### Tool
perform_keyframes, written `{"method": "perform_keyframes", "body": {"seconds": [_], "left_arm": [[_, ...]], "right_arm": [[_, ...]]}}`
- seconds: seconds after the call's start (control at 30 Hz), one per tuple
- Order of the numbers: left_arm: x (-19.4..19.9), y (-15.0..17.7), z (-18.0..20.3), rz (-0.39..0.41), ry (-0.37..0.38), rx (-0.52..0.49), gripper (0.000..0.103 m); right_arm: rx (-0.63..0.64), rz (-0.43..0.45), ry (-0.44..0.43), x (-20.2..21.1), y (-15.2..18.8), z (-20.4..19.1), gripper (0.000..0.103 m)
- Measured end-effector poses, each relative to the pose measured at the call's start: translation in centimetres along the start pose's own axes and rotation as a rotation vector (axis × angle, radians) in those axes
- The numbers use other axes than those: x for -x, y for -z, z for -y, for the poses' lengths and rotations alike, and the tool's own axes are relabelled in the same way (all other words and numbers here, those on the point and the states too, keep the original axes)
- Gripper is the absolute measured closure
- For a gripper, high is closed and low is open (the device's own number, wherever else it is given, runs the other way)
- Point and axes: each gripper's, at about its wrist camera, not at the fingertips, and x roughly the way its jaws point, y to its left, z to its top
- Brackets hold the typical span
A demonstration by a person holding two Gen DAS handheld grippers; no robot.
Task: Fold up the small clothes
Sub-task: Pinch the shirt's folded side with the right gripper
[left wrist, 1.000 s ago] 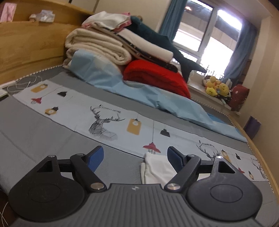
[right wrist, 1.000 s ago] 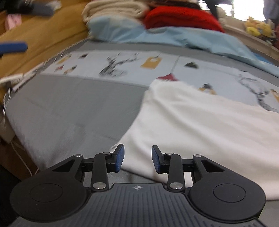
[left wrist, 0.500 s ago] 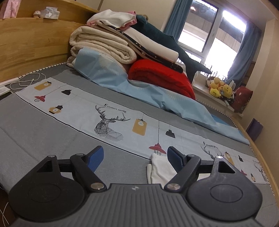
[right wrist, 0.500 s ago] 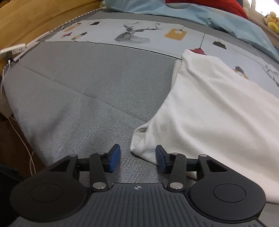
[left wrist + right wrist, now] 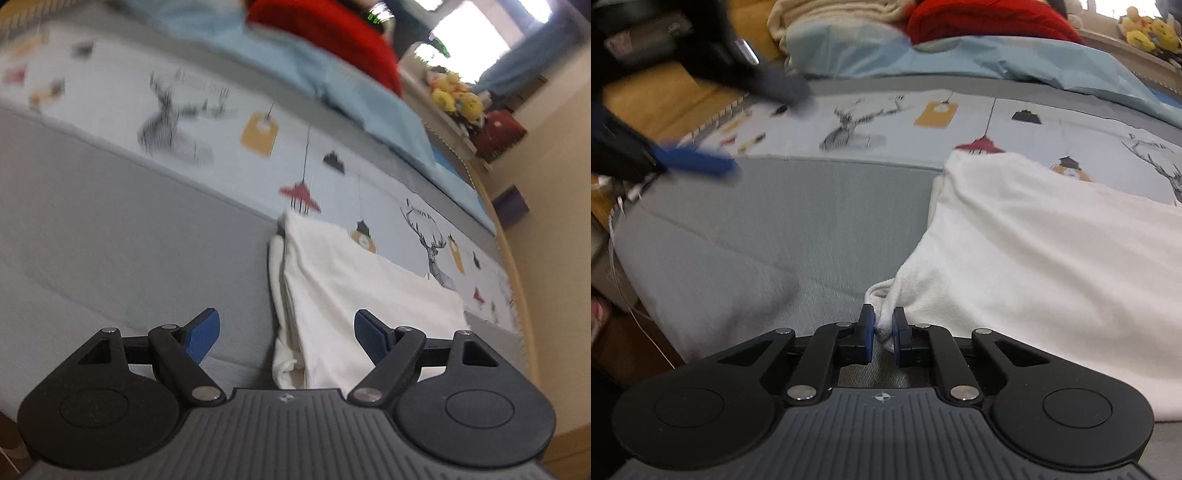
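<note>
A white garment [image 5: 1034,240] lies folded on the grey bed cover [image 5: 757,229], its far edge over the printed pale-blue strip. My right gripper [image 5: 883,325] has its jaws closing, and the blue pads pinch the garment's near left corner. In the left wrist view the garment [image 5: 351,280] shows its layered left edge. My left gripper [image 5: 286,321] stands open above that edge, pads clear of the cloth. The left gripper [image 5: 738,125] also shows as a blur at the upper left of the right wrist view.
Stacked cream blankets, a red blanket [image 5: 325,33] and a light-blue sheet [image 5: 351,85] fill the back of the bed. Yellow plush toys [image 5: 454,99] sit on the sill. The wooden bed rail [image 5: 517,295] runs along the right; white cables [image 5: 624,258] hang at the left edge.
The right jaws have closed onto the garment's near corner. The left gripper has tipped down and come closer to the garment's left edge, still open.
</note>
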Motion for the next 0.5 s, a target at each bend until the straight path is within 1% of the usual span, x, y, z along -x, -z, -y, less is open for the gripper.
{"method": "perform_keyframes", "body": {"seconds": [0.07,0.1,0.13,0.17,0.27,0.43,0.5], "left_arm": [[-2.3,0.2,-0.9,0.005,0.011,0.098,0.019],[-3.7,0.2,-0.8,-0.042,0.002,0.116,0.019],[-5.0,0.0,-0.6,-0.091,-0.002,0.114,0.019],[-6.1,-0.2,-0.2,-0.114,0.010,0.104,0.019],[-8.1,-0.7,0.6,-0.124,0.049,0.108,0.019],[-12.1,-1.4,1.1,-0.221,0.047,0.178,0.019],[-13.1,-1.7,1.0,-0.232,0.051,0.202,0.019]], "right_arm": [[-0.028,0.008,-0.014,0.6,-0.1,0.6,0.094],[-0.037,0.014,-0.020,1.0,-0.2,0.8,0.094],[-0.044,0.020,-0.027,1.4,-0.2,1.1,0.094],[-0.051,0.025,-0.033,1.8,-0.3,1.3,0.094],[-0.041,0.038,-0.043,3.0,-0.4,1.9,0.094],[-0.033,0.067,-0.065,5.0,-0.5,3.4,0.094],[-0.048,0.076,-0.081,5.8,-0.6,4.2,0.094]]}}
